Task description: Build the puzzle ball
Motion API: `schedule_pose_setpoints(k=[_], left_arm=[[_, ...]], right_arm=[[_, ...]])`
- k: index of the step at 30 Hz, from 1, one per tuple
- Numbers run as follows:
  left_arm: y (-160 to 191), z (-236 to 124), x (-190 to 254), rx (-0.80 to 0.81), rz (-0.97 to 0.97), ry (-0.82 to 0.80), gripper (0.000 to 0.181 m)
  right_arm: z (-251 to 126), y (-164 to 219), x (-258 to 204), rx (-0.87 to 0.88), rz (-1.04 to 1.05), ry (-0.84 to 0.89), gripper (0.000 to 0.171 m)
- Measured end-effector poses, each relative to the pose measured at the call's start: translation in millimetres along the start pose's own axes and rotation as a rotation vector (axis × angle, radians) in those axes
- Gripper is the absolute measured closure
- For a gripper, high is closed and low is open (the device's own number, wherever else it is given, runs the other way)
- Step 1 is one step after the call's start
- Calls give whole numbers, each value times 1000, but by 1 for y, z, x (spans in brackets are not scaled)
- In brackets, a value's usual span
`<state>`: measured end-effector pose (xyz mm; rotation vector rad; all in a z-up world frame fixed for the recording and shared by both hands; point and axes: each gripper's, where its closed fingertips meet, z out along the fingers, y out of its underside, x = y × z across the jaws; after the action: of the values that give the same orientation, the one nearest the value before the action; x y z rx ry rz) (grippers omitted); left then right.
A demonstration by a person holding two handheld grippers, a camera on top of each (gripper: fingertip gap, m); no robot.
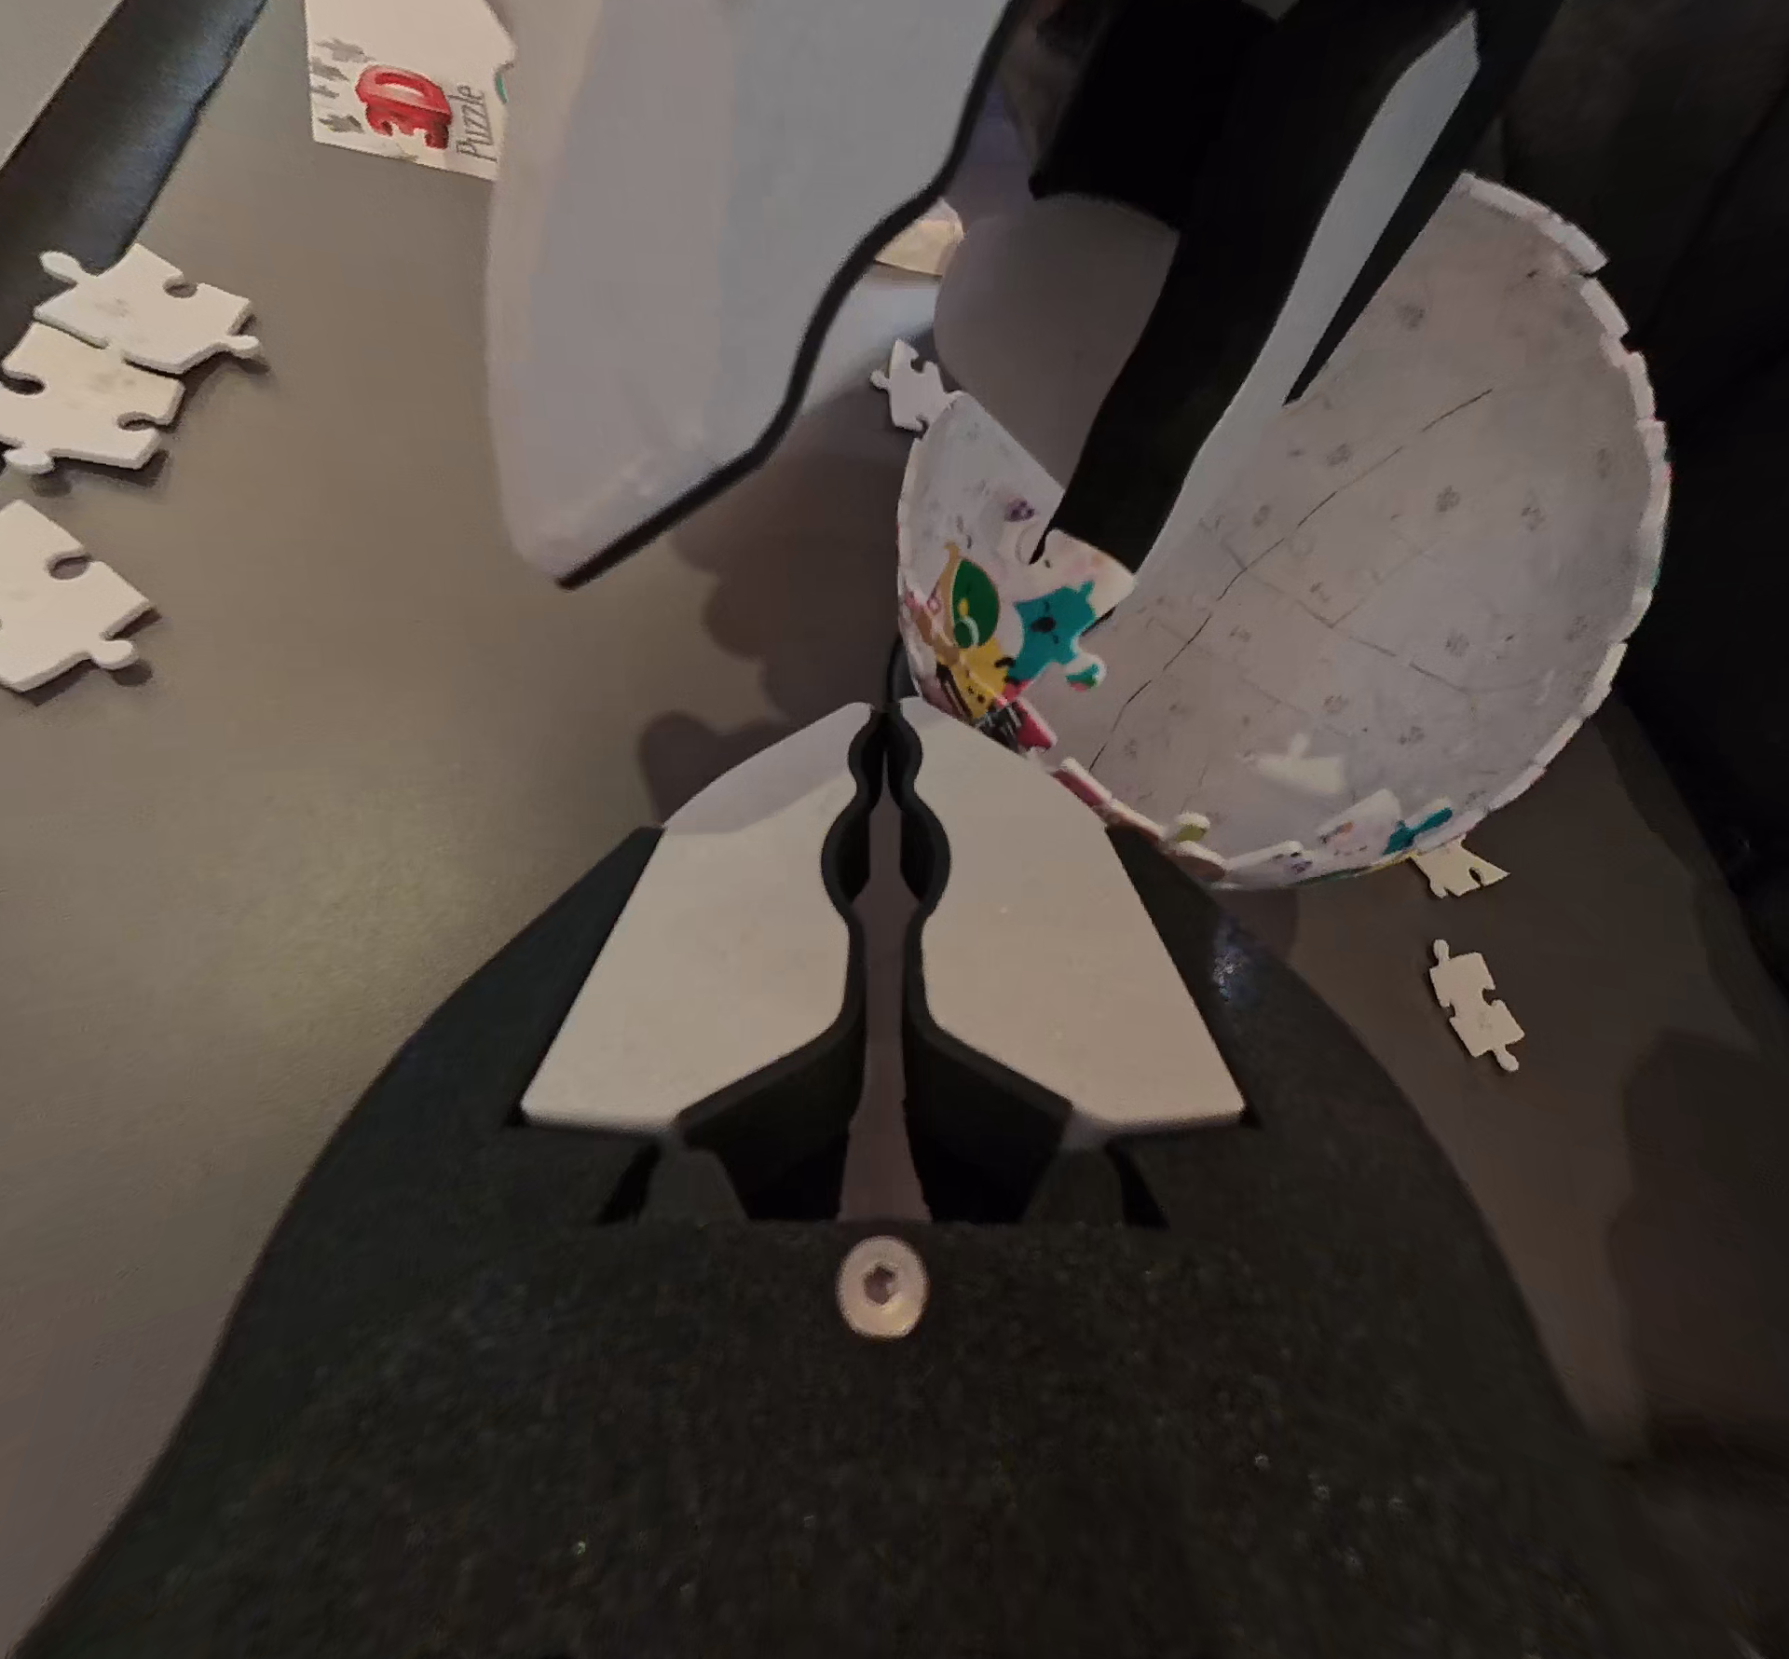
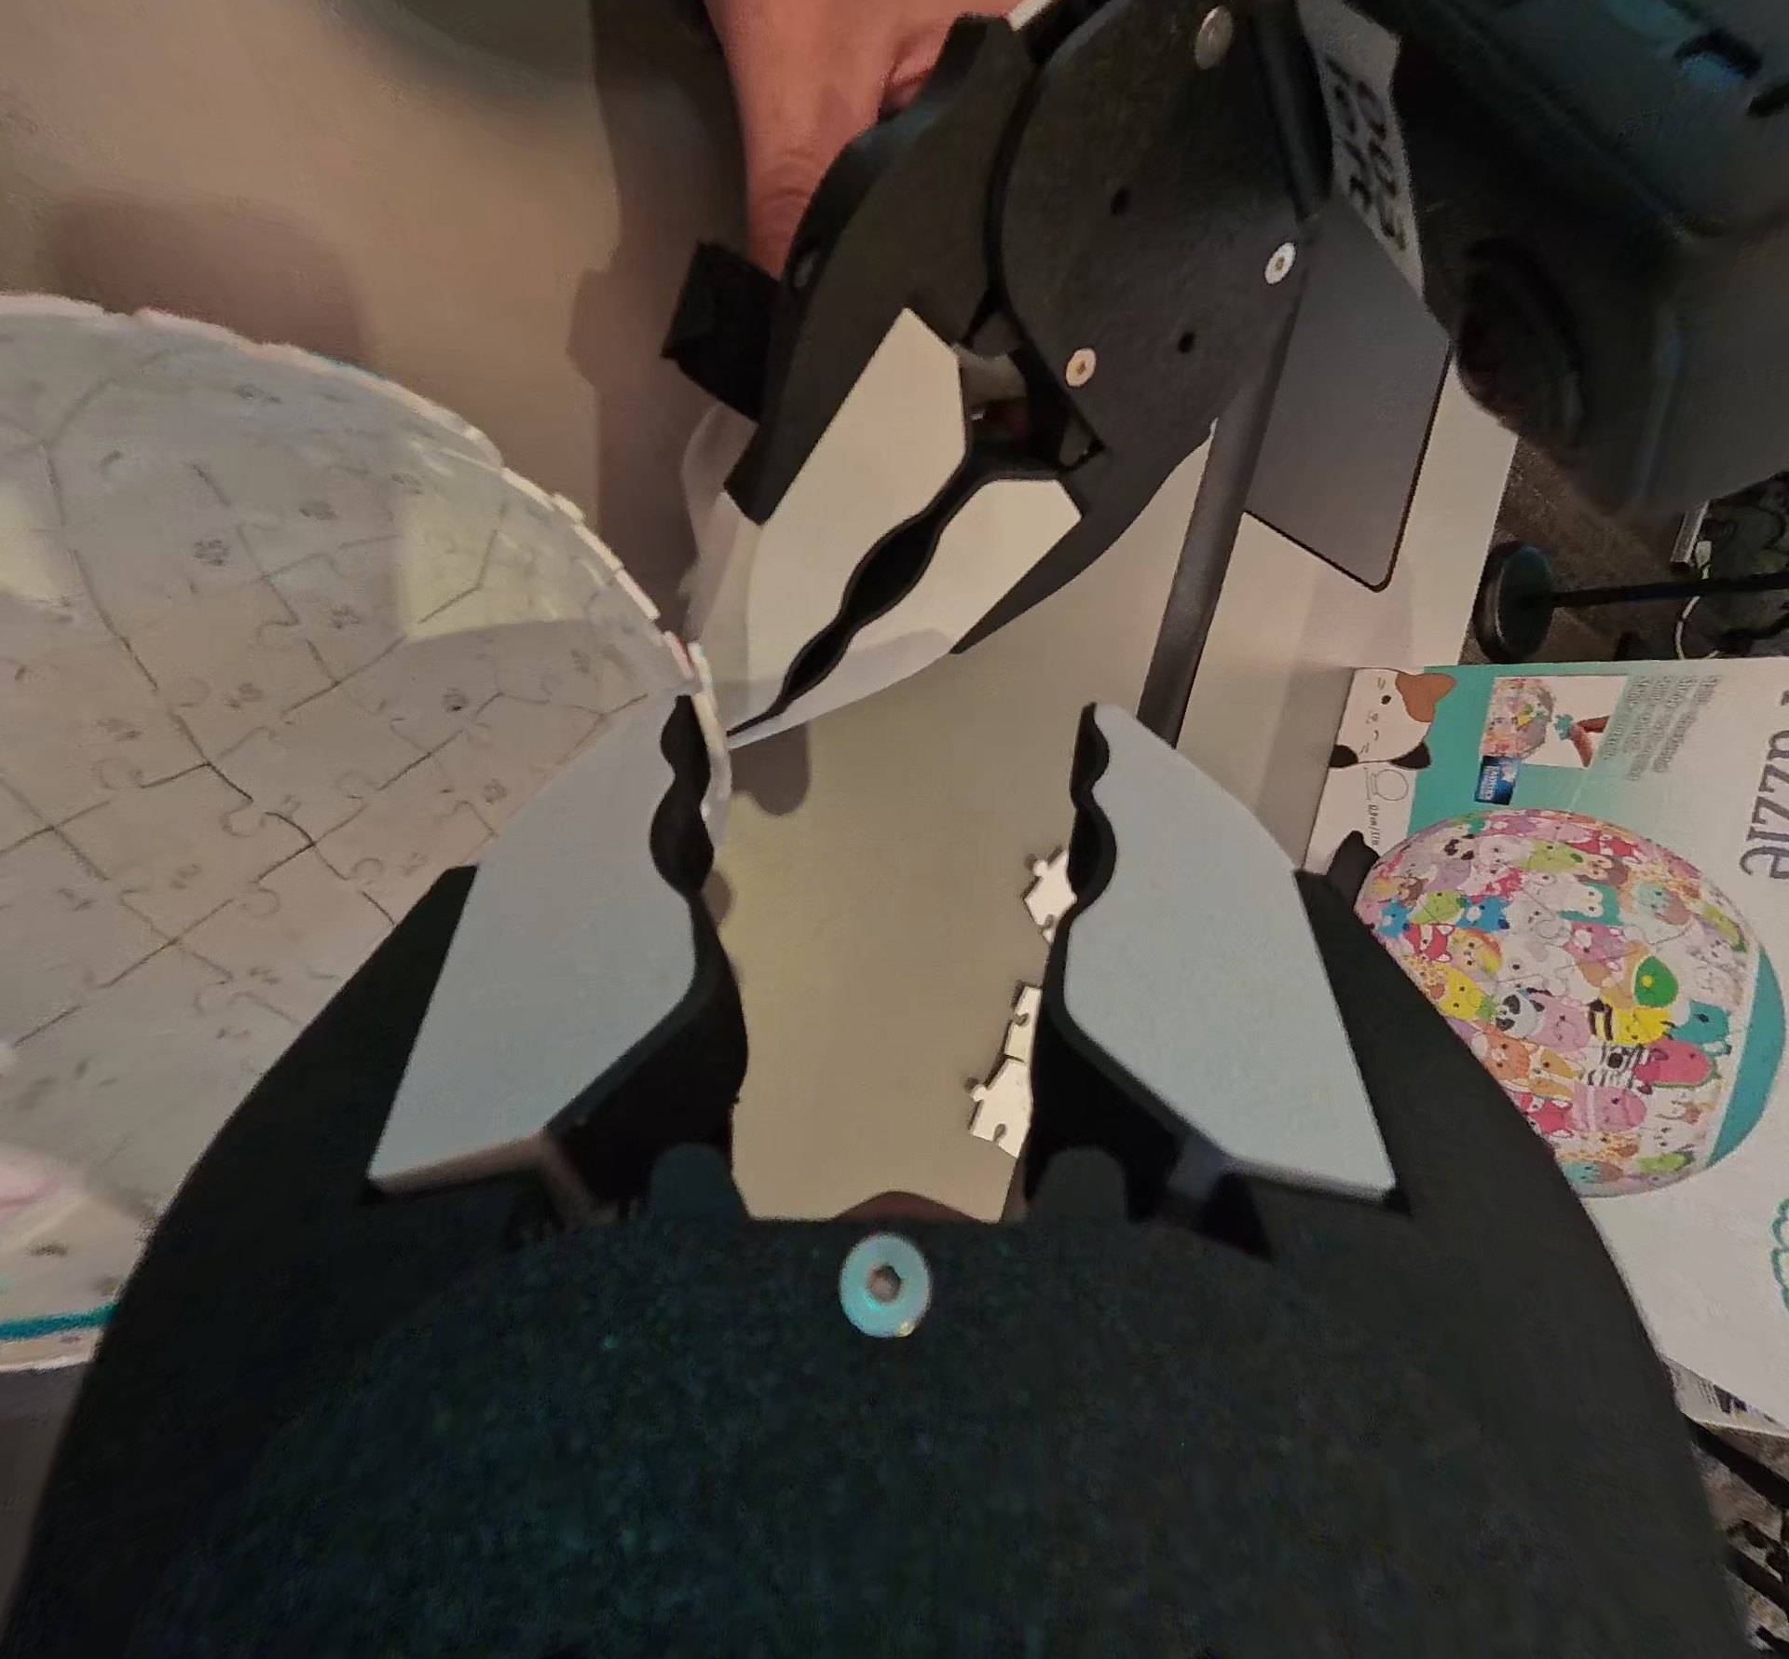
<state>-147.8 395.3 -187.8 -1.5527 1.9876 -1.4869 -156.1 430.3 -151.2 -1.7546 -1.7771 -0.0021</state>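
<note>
The half-built puzzle ball (image 1: 1375,605) sits on the dark tabletop (image 1: 339,789) as an open shell, white numbered backs facing in and a strip of colourful printed faces showing along its near edge. The left gripper (image 1: 886,726) has its jaws pressed together with nothing visible between them, its tips just beside the shell's lower rim. The right gripper (image 2: 886,741) stands wide apart; its left finger (image 2: 581,915) lies against the shell's edge, the other finger hangs over bare table (so it grips nothing, and only braces the ball at best).

Loose puzzle pieces (image 1: 116,363) lie well off to the left, two more pieces (image 1: 1476,1002) near the shell's base, and the puzzle box (image 2: 1568,983) lies at the right.

The risk here is the shell itself. It is unfinished and looks thin, with a ragged toothed rim, so a sideways push from either set of tips could flex it and pop seams open. Held on one side only, it could also roll or tip on its curved bottom when a new piece is pressed in. The small flat pieces may slide away instead of lifting.
</note>
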Motion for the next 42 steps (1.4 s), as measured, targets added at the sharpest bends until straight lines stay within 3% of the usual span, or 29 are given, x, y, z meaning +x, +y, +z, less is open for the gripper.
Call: schedule_pose_setpoints(k=[16,21,25,30,34,36,39,42], left_arm=[[-5,-6,0,47,-32,29,181],[-11,-15,-12,96,-42,-21,181],[-21,-32,-27,200,-57,-103,181],[-26,-47,-33,293,-98,-145,175],[-21,-33,-29,220,-94,-130,179],[-18,-22,-23,170,-100,-78,181],[-15,-12,-17,120,-88,-45,181],[-13,-10,-15,105,-85,-28,181]], right_arm=[[-12,0,0,8,21,-15,99],[-77,7,24,65,171,124,102],[-149,5,36,114,284,359,108],[-194,-12,1,226,332,419,114],[-171,4,-3,156,220,464,128],[-143,9,4,165,214,388,123],[-94,23,14,142,239,236,100],[-57,18,11,208,232,43,100]])
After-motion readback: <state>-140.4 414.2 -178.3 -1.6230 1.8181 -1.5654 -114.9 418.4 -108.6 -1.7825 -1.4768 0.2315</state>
